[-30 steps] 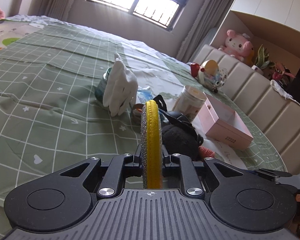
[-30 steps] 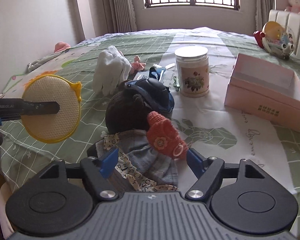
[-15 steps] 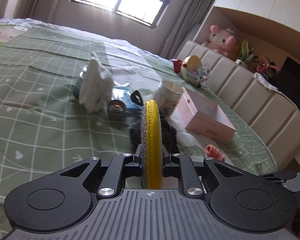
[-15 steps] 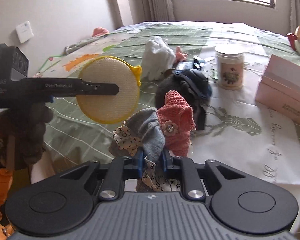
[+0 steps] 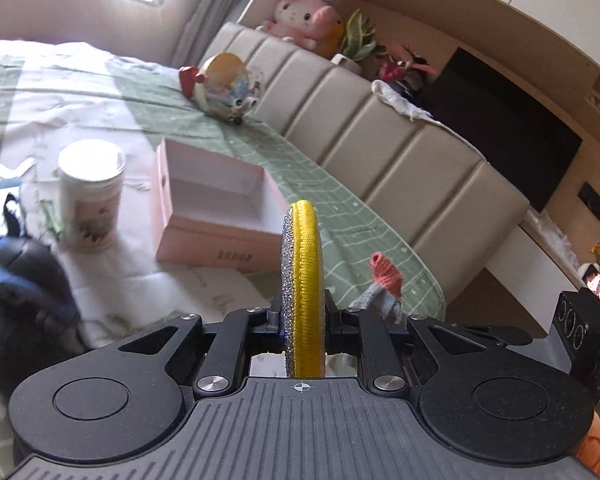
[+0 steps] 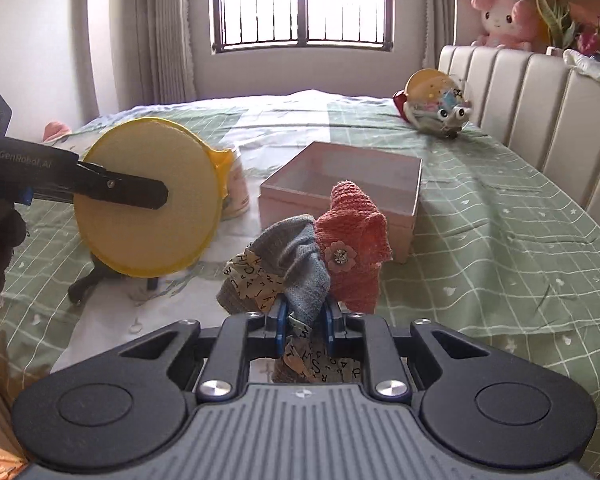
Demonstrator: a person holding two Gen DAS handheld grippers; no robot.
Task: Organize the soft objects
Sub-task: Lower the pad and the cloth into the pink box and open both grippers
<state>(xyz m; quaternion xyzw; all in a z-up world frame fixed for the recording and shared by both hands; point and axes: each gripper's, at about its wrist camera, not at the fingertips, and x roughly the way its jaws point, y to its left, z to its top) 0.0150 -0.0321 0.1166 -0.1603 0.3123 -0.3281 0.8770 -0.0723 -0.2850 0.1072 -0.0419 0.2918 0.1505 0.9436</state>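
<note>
My left gripper [image 5: 302,316] is shut on a round yellow scrub pad [image 5: 303,280], held edge-on in the air; the pad shows flat in the right wrist view [image 6: 148,196]. My right gripper [image 6: 304,320] is shut on a bundle of grey, letter-print and coral knit socks [image 6: 312,256], held above the bed; the bundle's tip shows in the left wrist view [image 5: 384,276]. An open pink box [image 5: 212,204] lies on the bed ahead of both grippers, and it also shows in the right wrist view [image 6: 340,188].
A white jar [image 5: 90,196] stands left of the box. A dark plush heap [image 5: 20,292] lies at the left. A round toy [image 6: 436,108] sits near the padded headboard [image 6: 540,112]. A pink plush [image 5: 300,14] sits on the shelf.
Both grippers have swung right toward the pink box. The right gripper, open over the socks a second ago, has shut on them and lifted them off the bed.
</note>
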